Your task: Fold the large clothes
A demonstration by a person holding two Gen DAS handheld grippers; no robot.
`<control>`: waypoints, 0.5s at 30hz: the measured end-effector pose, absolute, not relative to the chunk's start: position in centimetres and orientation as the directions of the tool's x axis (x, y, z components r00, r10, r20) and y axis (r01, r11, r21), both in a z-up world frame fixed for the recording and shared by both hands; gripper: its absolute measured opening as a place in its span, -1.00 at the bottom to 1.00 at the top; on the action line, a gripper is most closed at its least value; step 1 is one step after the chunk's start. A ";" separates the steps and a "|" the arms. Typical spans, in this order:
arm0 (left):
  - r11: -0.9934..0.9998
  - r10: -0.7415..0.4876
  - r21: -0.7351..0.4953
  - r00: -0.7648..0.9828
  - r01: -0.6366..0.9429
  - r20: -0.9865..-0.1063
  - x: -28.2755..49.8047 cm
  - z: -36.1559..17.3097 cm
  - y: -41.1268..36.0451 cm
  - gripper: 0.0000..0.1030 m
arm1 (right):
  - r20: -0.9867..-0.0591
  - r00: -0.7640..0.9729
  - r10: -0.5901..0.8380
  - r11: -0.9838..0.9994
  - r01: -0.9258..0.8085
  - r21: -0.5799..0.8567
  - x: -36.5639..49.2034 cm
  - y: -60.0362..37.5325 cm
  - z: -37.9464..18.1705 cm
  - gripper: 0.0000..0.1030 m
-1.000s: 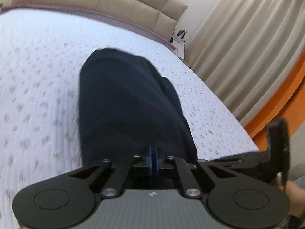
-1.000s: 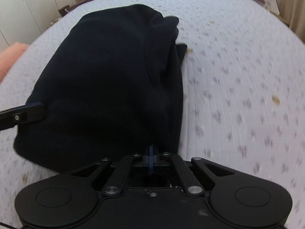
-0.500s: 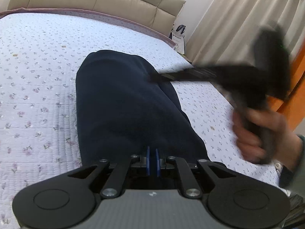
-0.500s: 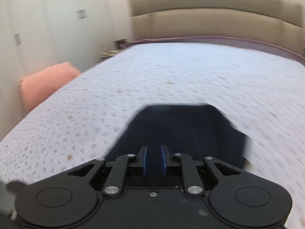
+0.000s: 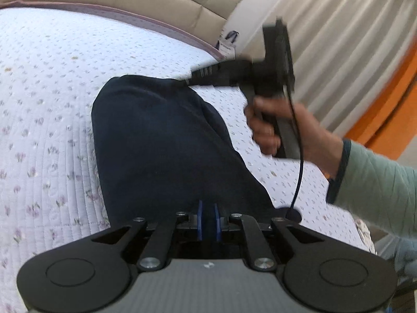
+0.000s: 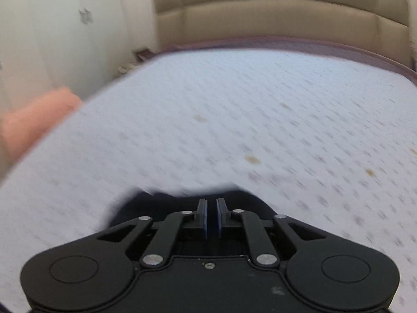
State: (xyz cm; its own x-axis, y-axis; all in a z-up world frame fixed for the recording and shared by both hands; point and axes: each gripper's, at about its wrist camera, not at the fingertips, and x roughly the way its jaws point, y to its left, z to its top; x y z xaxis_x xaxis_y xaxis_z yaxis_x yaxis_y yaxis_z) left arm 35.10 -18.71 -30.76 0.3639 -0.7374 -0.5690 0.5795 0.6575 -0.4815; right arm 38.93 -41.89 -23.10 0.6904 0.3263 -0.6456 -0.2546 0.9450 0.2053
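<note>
With the dark garment [image 5: 161, 151] lying folded near the bed's [image 5: 47, 109] right edge, the left gripper [image 5: 207, 217] (jaws narrow, empty) should pinch the near hem squarely while the right gripper [image 6: 211, 217], jaws likewise narrow, takes the far end.

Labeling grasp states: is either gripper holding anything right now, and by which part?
Cannot tell. Left gripper sits at the dark garment's near edge, right gripper at its far edge; both narrowly parted.
</note>
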 end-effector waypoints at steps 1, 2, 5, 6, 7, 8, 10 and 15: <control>0.655 -0.737 -0.478 0.358 0.585 -0.573 35.2 -30.7 -18.8 -0.73 | -0.636 0.683 0.358 0.933 -0.297 0.205 39.1 -40.9 -22.7 -0.78; 0.654 -0.736 -0.472 0.353 0.592 -0.577 35.3 -30.8 -19.0 -0.73 | -0.634 0.669 0.388 0.918 -0.342 0.201 39.2 -39.6 -22.6 -0.77; 0.651 -0.737 -0.471 0.347 0.596 -0.579 35.5 -31.1 -19.4 -0.72 | -0.713 0.591 0.377 0.899 -0.418 0.130 41.1 -36.0 -25.0 -0.71; 0.652 -0.738 -0.474 0.350 0.591 -0.577 35.6 -31.1 -19.4 -0.71 | -0.723 0.594 0.353 0.906 -0.409 0.107 41.7 -35.7 -26.1 -0.74; 0.652 -0.740 -0.482 0.352 0.585 -0.573 35.7 -31.2 -19.3 -0.71 | -0.733 0.594 0.333 0.917 -0.386 0.104 42.3 -36.0 -27.1 -0.82; 0.644 -0.748 -0.496 0.344 0.582 -0.567 35.8 -31.3 -19.1 -0.72 | -0.747 0.592 0.303 0.931 -0.351 0.100 43.0 -36.7 -27.9 -0.83; 0.635 -0.758 -0.517 0.338 0.574 -0.557 35.7 -31.4 -18.5 -0.72 | -0.761 0.587 0.275 0.953 -0.272 0.134 43.6 -39.1 -29.1 -1.00; 0.580 -0.804 -0.590 0.278 0.562 -0.525 35.5 -31.6 -16.8 -0.68 | -0.779 0.594 0.202 0.979 -0.157 0.133 42.2 -43.6 -27.2 -1.00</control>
